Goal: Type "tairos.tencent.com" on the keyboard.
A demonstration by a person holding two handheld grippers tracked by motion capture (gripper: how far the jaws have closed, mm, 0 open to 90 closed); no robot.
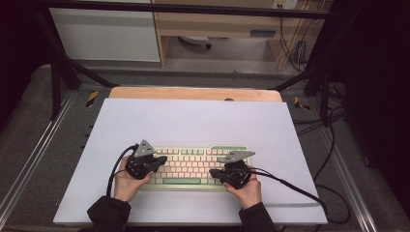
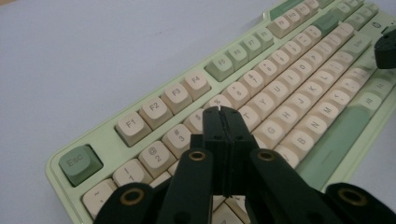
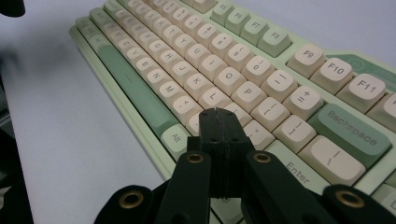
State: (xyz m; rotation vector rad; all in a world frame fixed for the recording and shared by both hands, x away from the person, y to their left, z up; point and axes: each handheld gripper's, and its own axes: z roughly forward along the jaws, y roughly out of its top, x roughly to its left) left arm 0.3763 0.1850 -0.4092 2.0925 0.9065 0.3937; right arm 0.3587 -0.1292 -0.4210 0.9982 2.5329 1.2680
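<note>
While both tools [image 2: 223, 112] [image 3: 215, 112] sit closed, empty | keyboard [image 1: 193, 166] keys beneath tips hidden, perhaps touched.

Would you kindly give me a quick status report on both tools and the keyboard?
Left tool shut, over the keys' left side. Right tool shut, over the right side. Keyboard flat on white mat. Nothing in the way.

One camera overhead, two close tongs cameras; all share the keyboard [image 1: 196, 166].
</note>
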